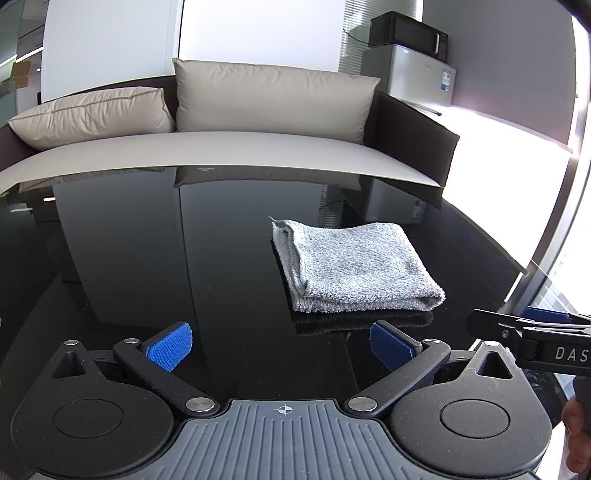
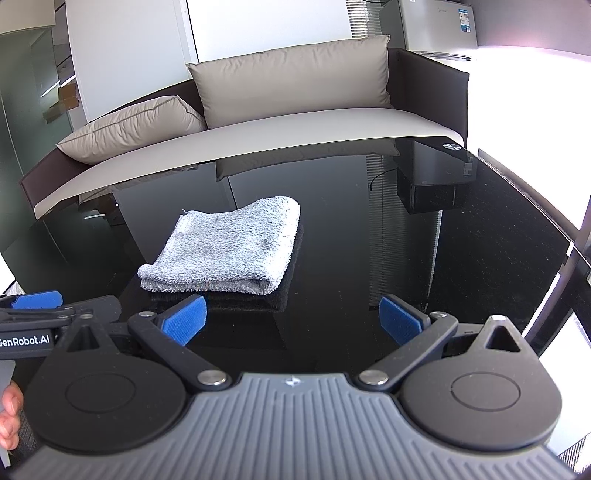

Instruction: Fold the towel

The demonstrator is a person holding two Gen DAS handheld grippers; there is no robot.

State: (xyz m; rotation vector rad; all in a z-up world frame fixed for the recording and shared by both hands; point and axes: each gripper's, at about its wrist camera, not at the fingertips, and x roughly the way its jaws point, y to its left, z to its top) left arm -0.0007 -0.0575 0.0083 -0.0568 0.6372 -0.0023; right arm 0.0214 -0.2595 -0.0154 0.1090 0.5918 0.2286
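A grey terry towel (image 1: 352, 264) lies folded into a small thick rectangle on the glossy black table (image 1: 147, 258). In the right wrist view the same towel (image 2: 227, 247) sits ahead and to the left. My left gripper (image 1: 280, 345) is open, its blue pads spread wide, with nothing between them, a short way in front of the towel's near edge and to its left. My right gripper (image 2: 291, 321) is open too and empty, with the towel's near edge just beyond its left pad. Each gripper shows at the edge of the other's view.
A sofa (image 1: 221, 147) with two beige cushions (image 1: 273, 98) runs along the table's far edge. A microwave (image 1: 408, 33) on a small fridge (image 1: 410, 74) stands at the back right. Bright window light washes out the right side. A hand (image 2: 9, 417) shows at the lower left.
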